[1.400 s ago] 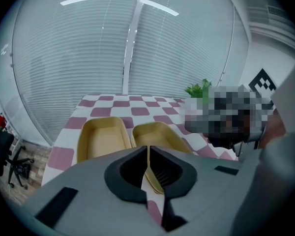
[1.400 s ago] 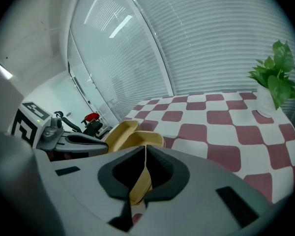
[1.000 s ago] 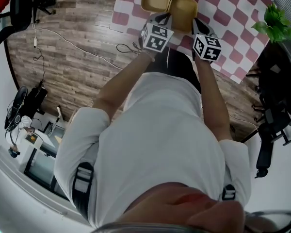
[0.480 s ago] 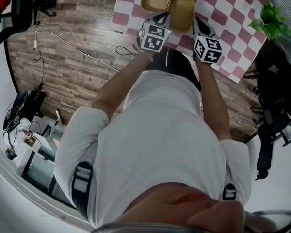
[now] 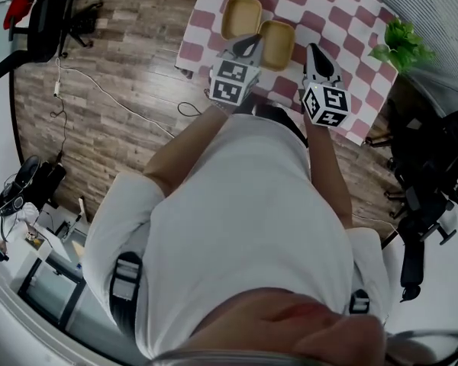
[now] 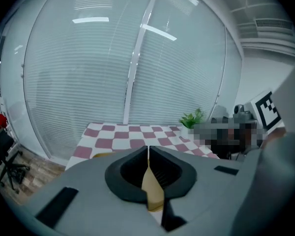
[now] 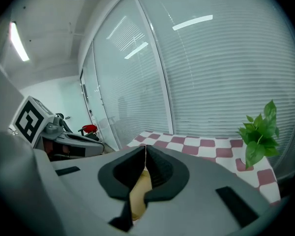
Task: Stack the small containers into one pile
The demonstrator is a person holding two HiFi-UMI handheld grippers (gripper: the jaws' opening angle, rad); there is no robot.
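Two shallow tan containers stand side by side on the red-and-white checked tablecloth (image 5: 337, 12): one farther left (image 5: 241, 17), one nearer and to the right (image 5: 277, 44). My left gripper (image 5: 252, 44) points at the gap between them, its jaw tips meeting (image 6: 148, 149). My right gripper (image 5: 314, 52) hangs just right of the nearer container, jaws also closed tip to tip (image 7: 145, 149). In both gripper views a strip of tan shows in the slot below the tips; I cannot tell whether either touches a container.
A green potted plant (image 5: 401, 44) sits at the table's far right corner. Black office chairs (image 5: 424, 181) stand to the right of the table. A thin cable (image 5: 99, 75) runs over the wooden floor at left. A glass wall with blinds (image 6: 137, 58) lies beyond the table.
The head view has shifted so more of the table and plant shows. Both grippers keep nearly the same place beside the containers; the right one sits slightly farther right.
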